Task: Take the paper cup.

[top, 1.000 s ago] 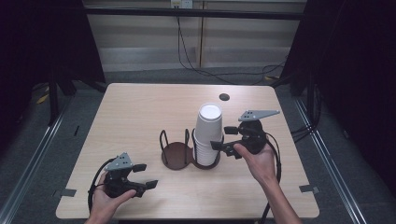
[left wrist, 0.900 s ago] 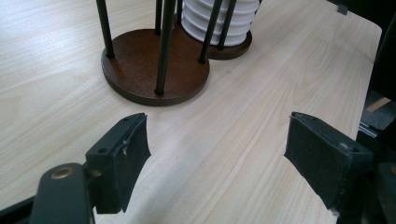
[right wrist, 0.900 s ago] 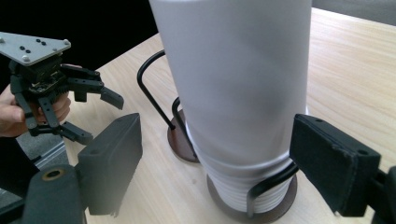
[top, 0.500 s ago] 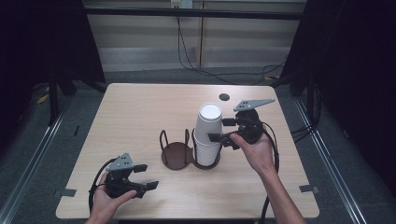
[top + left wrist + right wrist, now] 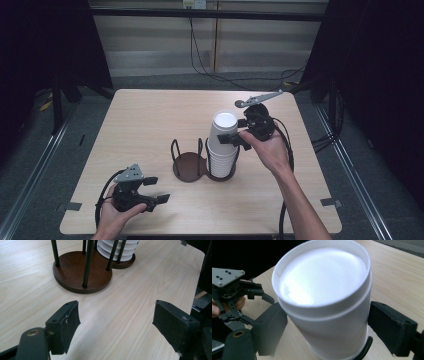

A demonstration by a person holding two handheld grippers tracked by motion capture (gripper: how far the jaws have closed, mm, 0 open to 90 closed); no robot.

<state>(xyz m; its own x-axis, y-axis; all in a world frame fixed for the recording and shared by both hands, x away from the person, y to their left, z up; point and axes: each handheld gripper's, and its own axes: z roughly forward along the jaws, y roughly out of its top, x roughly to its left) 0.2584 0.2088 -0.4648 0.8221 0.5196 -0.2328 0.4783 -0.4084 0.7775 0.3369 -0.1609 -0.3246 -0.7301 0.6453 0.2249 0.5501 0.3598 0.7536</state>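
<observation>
At the holder's (image 5: 221, 172) right ring, the cup stack (image 5: 223, 142) stands unmoved. Since a second ago the right gripper (image 5: 239, 139) has risen to the stack's top, jaws open astride it. Left gripper (image 5: 159, 191) stays put, jaws wide, empty.

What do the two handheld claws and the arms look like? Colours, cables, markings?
Both are black, skeletal two-jaw tools. The left claw and right claw each carry a grey three-cornered plate on top; in the right gripper view the left one's plate shows small dark dots. Jaw pads are flat black blocks, with a brass-coloured rivet nearby. A black cable trails from each. The forearms are bare, no sleeves visible.
</observation>
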